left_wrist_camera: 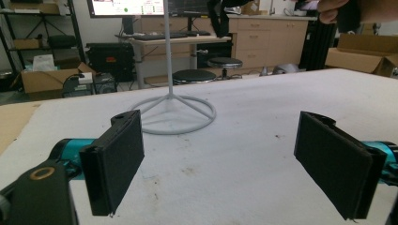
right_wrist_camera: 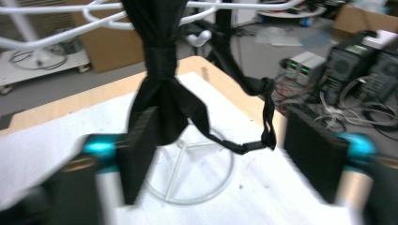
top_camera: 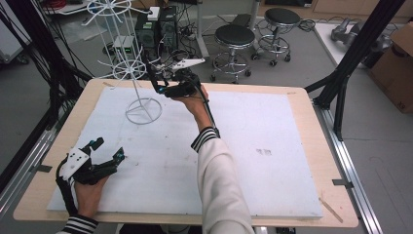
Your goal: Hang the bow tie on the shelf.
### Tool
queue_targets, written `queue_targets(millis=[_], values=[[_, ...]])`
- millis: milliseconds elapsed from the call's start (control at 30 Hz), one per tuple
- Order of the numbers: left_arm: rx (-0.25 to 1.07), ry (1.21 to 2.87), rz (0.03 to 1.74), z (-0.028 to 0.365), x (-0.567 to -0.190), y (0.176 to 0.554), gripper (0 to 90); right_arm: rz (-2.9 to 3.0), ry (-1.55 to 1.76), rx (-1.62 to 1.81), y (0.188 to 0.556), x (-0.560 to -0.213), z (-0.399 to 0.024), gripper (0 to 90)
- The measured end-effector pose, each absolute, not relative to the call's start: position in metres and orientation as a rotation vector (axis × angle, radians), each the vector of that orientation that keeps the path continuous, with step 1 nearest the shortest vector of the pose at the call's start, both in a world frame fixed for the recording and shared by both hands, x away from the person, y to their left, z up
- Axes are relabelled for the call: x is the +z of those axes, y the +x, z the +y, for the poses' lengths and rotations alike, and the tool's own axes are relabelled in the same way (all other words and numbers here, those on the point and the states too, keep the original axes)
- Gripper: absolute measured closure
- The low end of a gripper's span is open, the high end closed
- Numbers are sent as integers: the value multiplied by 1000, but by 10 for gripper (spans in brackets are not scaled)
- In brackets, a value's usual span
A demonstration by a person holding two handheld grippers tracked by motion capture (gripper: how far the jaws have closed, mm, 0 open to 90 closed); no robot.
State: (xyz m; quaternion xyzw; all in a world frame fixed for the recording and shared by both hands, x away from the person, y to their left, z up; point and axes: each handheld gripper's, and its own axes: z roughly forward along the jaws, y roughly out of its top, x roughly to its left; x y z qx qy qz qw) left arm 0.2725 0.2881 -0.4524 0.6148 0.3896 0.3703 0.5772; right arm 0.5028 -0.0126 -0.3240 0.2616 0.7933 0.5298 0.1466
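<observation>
Your right gripper fingers wide open, black fabric strap hanging from white wire rack between them, ungripped. Left gripper fingers wide open, empty, near-left on desk.

This is a lab or research workroom. Black frame rails rise at three o'clock beside a wooden counter topped with a stained white board. At twelve o'clock, desktop computer towers stand on the floor amid tangled cables, with two round black stools beside them. Cardboard boxes sit at two o'clock. The left gripper view shows a monitor above a keyboard desk, wooden cabinets and metal shelving.
</observation>
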Motion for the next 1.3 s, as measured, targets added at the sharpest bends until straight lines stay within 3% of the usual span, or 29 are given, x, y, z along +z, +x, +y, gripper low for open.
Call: queue_targets(millis=[100,467,767,1033,1300], values=[[862,1431,915,288,-452,273,164,2308,766,1531,497,-318,-19,109],[862,1430,911,288,-453,273,164,2320,739,1564,453,-292,-74,109],[861,1433,910,289,-453,272,164,2135,651,1604,390,-281,-126,111],[862,1433,910,289,-453,272,164,2067,667,1578,346,-294,-166,111],[861,1432,910,289,-453,272,164,1945,779,1516,304,-340,-214,111]])
